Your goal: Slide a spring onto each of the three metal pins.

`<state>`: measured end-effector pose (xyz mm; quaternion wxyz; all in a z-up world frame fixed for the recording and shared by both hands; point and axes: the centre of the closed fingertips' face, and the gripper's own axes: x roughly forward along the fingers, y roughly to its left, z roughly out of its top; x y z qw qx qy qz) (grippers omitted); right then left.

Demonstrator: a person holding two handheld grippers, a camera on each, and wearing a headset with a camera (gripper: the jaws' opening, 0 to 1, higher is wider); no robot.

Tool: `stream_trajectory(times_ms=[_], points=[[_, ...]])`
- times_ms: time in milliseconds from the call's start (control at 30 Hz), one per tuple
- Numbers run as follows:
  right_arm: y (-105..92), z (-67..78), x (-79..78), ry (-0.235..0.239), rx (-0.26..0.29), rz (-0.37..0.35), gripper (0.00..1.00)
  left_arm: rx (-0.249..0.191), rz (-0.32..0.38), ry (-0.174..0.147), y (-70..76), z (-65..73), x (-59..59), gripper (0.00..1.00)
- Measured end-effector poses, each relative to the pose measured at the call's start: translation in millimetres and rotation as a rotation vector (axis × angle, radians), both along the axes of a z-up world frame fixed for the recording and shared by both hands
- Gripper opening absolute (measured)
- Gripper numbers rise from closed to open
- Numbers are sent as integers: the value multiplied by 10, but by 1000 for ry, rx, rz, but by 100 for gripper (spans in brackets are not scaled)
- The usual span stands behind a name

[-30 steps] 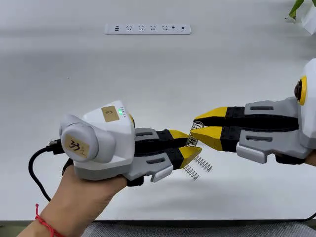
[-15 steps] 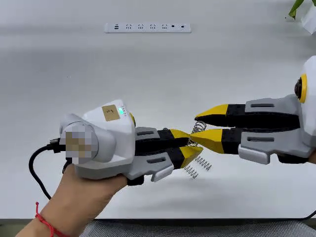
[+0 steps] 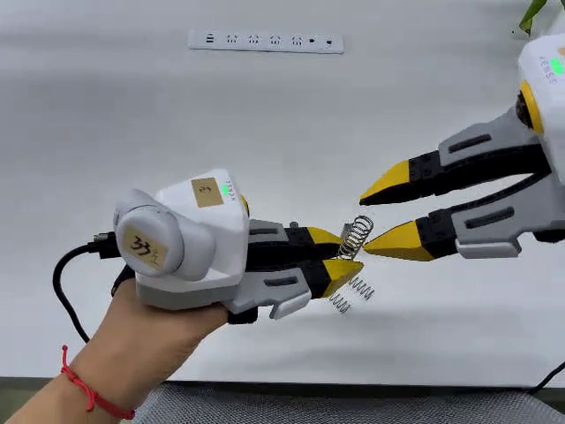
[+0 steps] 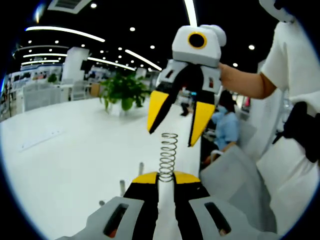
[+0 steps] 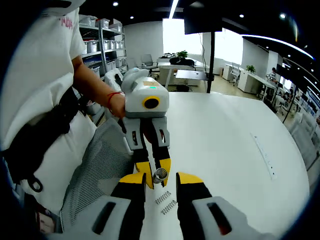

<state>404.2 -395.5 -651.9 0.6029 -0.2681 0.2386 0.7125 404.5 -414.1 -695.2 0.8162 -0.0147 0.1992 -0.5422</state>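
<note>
My left gripper [image 3: 344,252] is over the near middle of the worktop [image 3: 265,132]. Its jaws are pinched together on the foot of a spring [image 3: 356,236], and the coil sticks out past the tips toward my other tool. I cannot tell whether a pin runs inside the coil or whether the jaws are gripping bare wire.

Just below and to the right, two spare springs [image 3: 351,295] lie side by side near the worktop's near edge. They sit loose on the bare surface, with no tray or box under them.

Further right, my right gripper [image 3: 365,224] has its jaws spread wide and holds nothing. Its tips straddle the free end of the held spring, and I see no contact.

To seat this one well, I would keep the left wrist steady and bring the right jaws in square to the coil's axis. I would close them lightly on the outer turns so the wire does not buckle or spring away, then push straight along the axis.

A power strip [image 3: 265,41] lies along the far edge.
</note>
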Motion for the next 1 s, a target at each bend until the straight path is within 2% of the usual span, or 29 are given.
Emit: stream_trajectory(times_ms=[167,300,467,567,1000], points=[[13,-46,-22,-46,-125,147,25,1,-12,-5,-21,5,-7,10],[35,-94,-38,-71,-192,226,24,3,-17,-5,-29,2,-18,10],[59,-150,-125,-65,-252,307,20,5,-22,-4,-32,-7,-33,10],[33,-199,-142,-90,-307,358,18,4,-25,-2,-36,-10,-37,10],[21,-244,-148,-87,-350,403,13,-1,-33,-4,-29,-1,-54,10]])
